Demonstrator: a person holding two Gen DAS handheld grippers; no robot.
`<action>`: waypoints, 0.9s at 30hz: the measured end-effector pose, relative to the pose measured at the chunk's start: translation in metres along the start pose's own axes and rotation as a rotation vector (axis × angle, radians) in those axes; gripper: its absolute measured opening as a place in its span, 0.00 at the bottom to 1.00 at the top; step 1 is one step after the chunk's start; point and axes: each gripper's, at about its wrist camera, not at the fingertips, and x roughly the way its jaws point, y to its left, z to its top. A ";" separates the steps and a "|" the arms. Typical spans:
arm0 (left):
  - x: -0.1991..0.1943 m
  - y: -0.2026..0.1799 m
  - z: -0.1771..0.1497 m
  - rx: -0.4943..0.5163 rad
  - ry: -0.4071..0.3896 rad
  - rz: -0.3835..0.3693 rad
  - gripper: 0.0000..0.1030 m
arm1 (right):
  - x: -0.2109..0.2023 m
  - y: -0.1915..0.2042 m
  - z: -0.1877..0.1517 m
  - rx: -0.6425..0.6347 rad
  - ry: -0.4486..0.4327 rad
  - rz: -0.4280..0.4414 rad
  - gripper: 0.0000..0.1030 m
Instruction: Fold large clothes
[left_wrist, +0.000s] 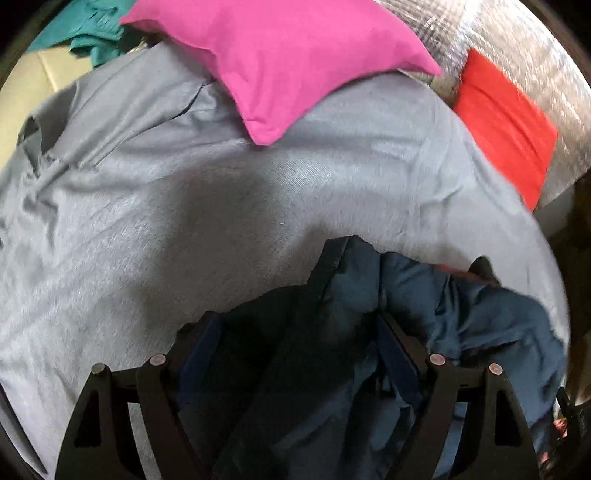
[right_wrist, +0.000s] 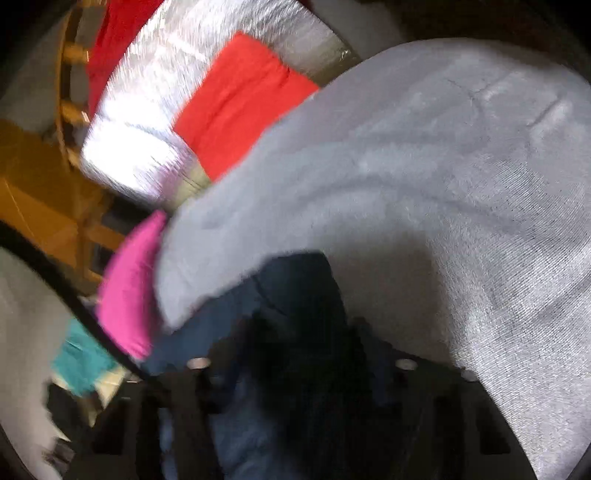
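Observation:
A dark blue garment (left_wrist: 332, 325) is bunched between the fingers of my left gripper (left_wrist: 299, 332), which is shut on it above a large grey cloth (left_wrist: 184, 206) spread flat. In the right wrist view, which is blurred by motion, my right gripper (right_wrist: 295, 347) is shut on the same dark blue garment (right_wrist: 291, 295), held over the grey cloth (right_wrist: 424, 177). The fingertips of both grippers are hidden by the blue fabric.
A folded pink cloth (left_wrist: 273, 62) and a folded red cloth (left_wrist: 506, 122) lie at the far side on a silvery mat (left_wrist: 532, 66). A teal garment (left_wrist: 92, 33) lies at the far left. Yellow wooden furniture (right_wrist: 48, 206) stands to the left in the right wrist view.

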 end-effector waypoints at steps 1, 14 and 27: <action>0.002 0.001 0.002 0.004 0.001 0.005 0.82 | 0.004 0.003 -0.002 -0.019 0.001 -0.035 0.46; -0.045 -0.001 0.009 -0.019 -0.076 -0.054 0.84 | -0.024 0.007 0.000 0.040 -0.066 -0.053 0.57; -0.094 -0.026 -0.061 0.231 -0.114 -0.001 0.84 | -0.088 0.031 -0.049 -0.140 -0.010 0.060 0.57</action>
